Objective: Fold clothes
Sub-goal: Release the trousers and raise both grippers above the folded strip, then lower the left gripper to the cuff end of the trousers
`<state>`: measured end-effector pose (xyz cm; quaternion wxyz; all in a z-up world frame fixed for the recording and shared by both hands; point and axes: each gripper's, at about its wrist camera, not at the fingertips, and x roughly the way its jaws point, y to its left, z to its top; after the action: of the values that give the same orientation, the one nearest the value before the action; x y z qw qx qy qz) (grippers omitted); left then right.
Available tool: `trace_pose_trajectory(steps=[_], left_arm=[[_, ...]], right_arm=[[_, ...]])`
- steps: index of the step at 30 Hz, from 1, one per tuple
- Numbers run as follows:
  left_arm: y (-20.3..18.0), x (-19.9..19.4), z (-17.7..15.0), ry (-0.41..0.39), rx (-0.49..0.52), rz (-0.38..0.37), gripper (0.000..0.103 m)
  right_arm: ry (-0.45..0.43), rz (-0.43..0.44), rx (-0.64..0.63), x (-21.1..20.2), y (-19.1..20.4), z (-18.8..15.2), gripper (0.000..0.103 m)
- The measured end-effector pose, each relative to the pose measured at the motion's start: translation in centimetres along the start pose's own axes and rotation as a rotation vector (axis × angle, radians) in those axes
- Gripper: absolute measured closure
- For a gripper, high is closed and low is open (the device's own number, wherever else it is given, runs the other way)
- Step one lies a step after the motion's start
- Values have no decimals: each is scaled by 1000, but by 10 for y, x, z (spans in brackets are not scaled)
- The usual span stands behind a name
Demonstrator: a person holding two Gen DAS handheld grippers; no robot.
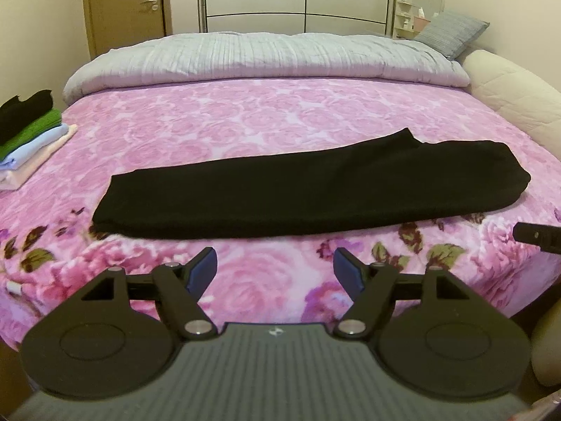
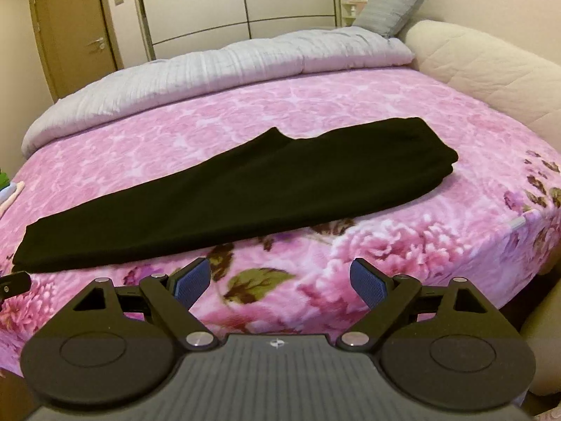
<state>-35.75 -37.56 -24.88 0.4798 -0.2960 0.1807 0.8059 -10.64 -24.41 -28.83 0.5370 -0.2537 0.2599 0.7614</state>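
left wrist view: the left gripper point(image 1: 275, 270) is hanging over the front edge of the bed point(image 1: 245, 112), fingers spread wide with nothing between them, only pink floral blanket showing in the gap.

garment: the black garment point(image 1: 252, 193) is lying flat across the blanket just beyond the fingers, already doubled into 1 long strip running left to right (looks like trousers folded leg over leg, but I can't say for sure).

progress: the lengthwise fold is looking done; I'm guessing it is still needing 1 or 2 crosswise folds before it's stack-sized.

stack: a pile of folded clothes point(image 1: 31, 133) is sitting at the left edge of the bed, black and green on top, pale blue and cream below, well apart from the black piece, so several items are looking finished already.

right wrist view: the right gripper point(image 2: 280, 277) is also standing wide open and empty, hovering off the garment's near edge and touching nothing.

look of the cloth: dark, matte, soft-looking; the right end is sitting thicker with layered edges showing, the left end is lying thin and flat, and a small peak is poking up along the far edge.

what's left: grabbing 1 end and bringing it over, then moving it to the pile, as far as I can judge.
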Motion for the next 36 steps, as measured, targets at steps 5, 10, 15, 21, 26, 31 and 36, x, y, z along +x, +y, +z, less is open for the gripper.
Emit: trace_pose_trajectory(steps=[5, 10, 15, 21, 26, 31, 36], left_arm=[[7, -6, -7, -1, -1, 7, 33], [12, -8, -8, -6, -9, -4, 33], [23, 0, -10, 9, -38, -11, 31], [59, 25, -14, 33, -205, -50, 31], [105, 52, -12, 21, -431, -89, 31], [153, 81, -13, 44, -647, -93, 31], [205, 111, -21, 69, -874, -119, 40]], right_arm=[[-7, 3, 1, -5, 6, -4, 14], [-15, -3, 6, -10, 7, -7, 14], [-13, -17, 15, -8, 3, -6, 14], [-17, -19, 55, 1, -11, -6, 14], [-24, 25, 82, 19, -28, 1, 14], [12, 2, 89, 50, -40, 19, 14], [10, 8, 120, 74, -50, 27, 17]])
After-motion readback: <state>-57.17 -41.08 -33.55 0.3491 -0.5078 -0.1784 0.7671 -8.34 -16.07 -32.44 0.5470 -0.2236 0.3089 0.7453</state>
